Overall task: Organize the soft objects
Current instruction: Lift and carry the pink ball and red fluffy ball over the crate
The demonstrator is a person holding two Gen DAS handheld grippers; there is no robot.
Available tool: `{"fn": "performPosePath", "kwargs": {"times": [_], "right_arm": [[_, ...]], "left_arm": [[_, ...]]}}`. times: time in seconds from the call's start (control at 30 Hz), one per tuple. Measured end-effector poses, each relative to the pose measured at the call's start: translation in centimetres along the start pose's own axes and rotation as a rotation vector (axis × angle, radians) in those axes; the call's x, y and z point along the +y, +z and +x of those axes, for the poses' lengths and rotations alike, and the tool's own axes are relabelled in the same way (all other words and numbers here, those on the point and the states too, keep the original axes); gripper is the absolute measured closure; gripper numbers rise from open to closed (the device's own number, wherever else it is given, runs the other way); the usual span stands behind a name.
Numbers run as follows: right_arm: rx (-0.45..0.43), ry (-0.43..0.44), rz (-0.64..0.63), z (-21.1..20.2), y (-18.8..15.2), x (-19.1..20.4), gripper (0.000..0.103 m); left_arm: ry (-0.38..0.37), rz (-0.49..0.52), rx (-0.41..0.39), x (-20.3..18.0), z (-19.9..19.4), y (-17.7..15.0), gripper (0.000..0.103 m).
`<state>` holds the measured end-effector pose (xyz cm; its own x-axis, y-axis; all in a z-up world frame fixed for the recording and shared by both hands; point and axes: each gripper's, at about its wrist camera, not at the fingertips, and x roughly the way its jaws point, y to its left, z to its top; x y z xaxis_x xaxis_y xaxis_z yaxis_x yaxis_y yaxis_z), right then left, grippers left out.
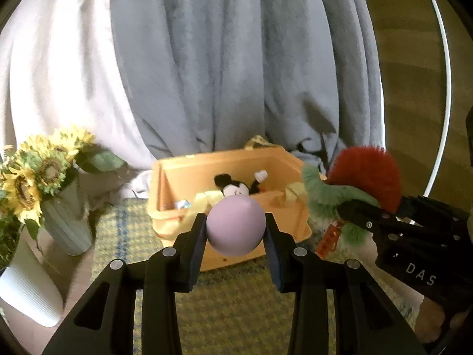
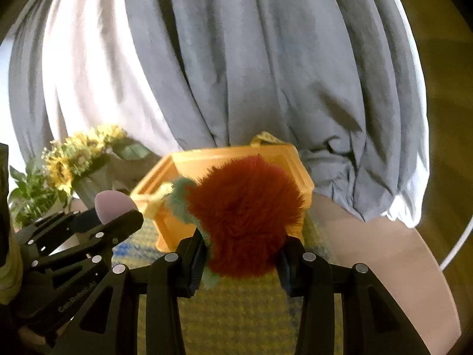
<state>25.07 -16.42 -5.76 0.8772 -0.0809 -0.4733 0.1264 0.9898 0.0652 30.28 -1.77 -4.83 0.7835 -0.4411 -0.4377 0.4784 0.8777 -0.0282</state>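
My left gripper (image 1: 236,230) is shut on a smooth lilac soft ball (image 1: 235,225), held in the air in front of an orange plastic bin (image 1: 189,162). Inside the bin lie a black-and-white mouse plush (image 1: 233,188) and other small soft items. My right gripper (image 2: 244,245) is shut on a fluffy red plush with green trim (image 2: 245,216), raised just before the same bin (image 2: 295,159). In the left wrist view the red plush (image 1: 366,174) and right gripper (image 1: 351,210) sit to the right of the bin. The right wrist view shows the lilac ball (image 2: 113,202) in the left gripper (image 2: 115,213).
A yellow-green woven mat (image 1: 236,310) covers the round wooden table (image 2: 384,266). Sunflowers in a ribbed grey-green vase (image 1: 68,224) and a white vase (image 1: 26,293) stand at the left. Grey and white curtains (image 1: 236,59) hang behind the bin.
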Motion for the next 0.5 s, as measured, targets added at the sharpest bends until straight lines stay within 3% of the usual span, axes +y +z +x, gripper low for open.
{"fn": "performPosePath", "kwargs": {"times": [0.5], "right_arm": [[-0.138,0.055,-0.044,0.1,4.3,2.0,0.061]], "left_arm": [[0.075,0.020,-0.149,1.4,-1.7,4.0,0.066]]}}
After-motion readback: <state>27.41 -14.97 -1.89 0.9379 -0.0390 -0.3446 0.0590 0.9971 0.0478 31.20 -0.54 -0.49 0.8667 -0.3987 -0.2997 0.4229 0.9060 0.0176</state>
